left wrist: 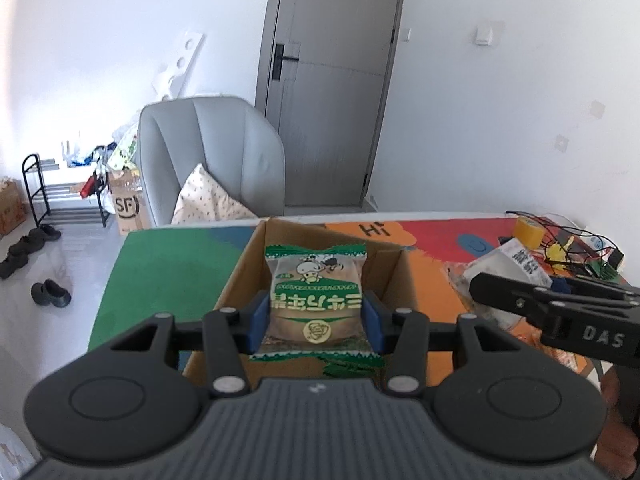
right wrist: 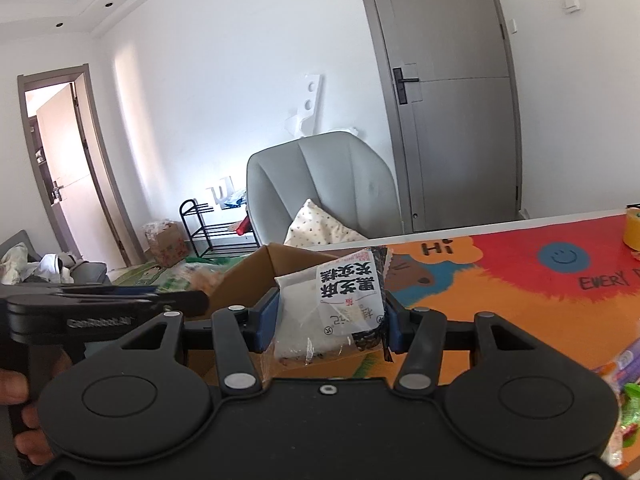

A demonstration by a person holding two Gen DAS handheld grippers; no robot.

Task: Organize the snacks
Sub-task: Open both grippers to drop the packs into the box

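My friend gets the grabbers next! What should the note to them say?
Left hand-held gripper: shut on a green-and-clear plastic snack packet, held above the open brown cardboard box.
Right hand-held gripper: shut on a white-and-black plastic snack packet, beside the box, over the colourful table mat.
Done: both packets picked up.
Left: drop both into the box, then collect the loose wrapped snacks at the mat's right edge.
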